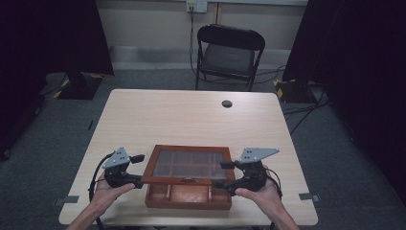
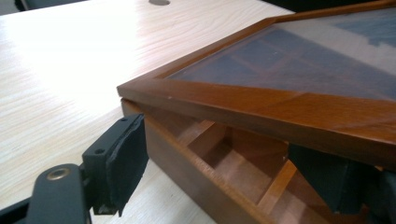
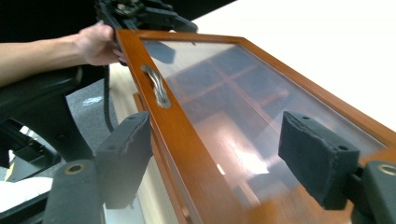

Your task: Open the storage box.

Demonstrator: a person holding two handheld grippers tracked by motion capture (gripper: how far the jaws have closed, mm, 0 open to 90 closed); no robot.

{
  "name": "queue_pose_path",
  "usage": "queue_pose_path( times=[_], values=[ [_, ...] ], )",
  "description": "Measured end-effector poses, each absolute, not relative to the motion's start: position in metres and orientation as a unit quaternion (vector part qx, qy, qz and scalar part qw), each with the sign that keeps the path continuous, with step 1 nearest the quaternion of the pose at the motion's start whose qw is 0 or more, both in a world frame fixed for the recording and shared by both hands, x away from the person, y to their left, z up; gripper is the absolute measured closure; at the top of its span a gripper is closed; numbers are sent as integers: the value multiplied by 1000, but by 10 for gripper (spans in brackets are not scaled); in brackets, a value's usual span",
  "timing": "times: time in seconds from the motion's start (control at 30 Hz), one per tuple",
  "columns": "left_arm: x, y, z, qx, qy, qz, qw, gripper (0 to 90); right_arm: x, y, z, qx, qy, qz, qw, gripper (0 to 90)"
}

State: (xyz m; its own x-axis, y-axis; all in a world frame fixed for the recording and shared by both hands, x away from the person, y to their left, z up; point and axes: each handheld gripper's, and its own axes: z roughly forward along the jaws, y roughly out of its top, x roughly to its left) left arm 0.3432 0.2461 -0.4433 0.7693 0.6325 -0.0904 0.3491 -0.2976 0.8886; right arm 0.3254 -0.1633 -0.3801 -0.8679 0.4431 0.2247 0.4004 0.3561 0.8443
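The glass lid (image 1: 190, 165), partly raised above the wooden box (image 1: 187, 193) at the table's (image 1: 191, 115) near edge, runs left-right between the left gripper (image 1: 135, 170) and right gripper (image 1: 224, 175), each spread apart astride a front corner.

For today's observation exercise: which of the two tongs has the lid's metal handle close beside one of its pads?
The right tongs. Seen along them, the metal handle sits on the lid frame just beyond their pad; the left tongs straddle a bare corner.
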Motion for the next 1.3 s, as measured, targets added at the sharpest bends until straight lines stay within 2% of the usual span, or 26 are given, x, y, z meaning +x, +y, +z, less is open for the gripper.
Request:
queue_pose_path(
  times=[0.27,0.7,1.07,1.3],
  values=[
    [345,240,-435,788,314,142,511,181,322,-175,-386,264,822,503,52,193],
    [349,237,-424,787,305,141,517,193,328,-182,-385,266,818,505,70,151],
    [358,233,-414,781,308,139,525,201,343,-190,-388,300,802,509,84,177],
    [360,234,-410,776,307,144,532,258,350,-188,-384,298,799,517,79,237]
  ],
)
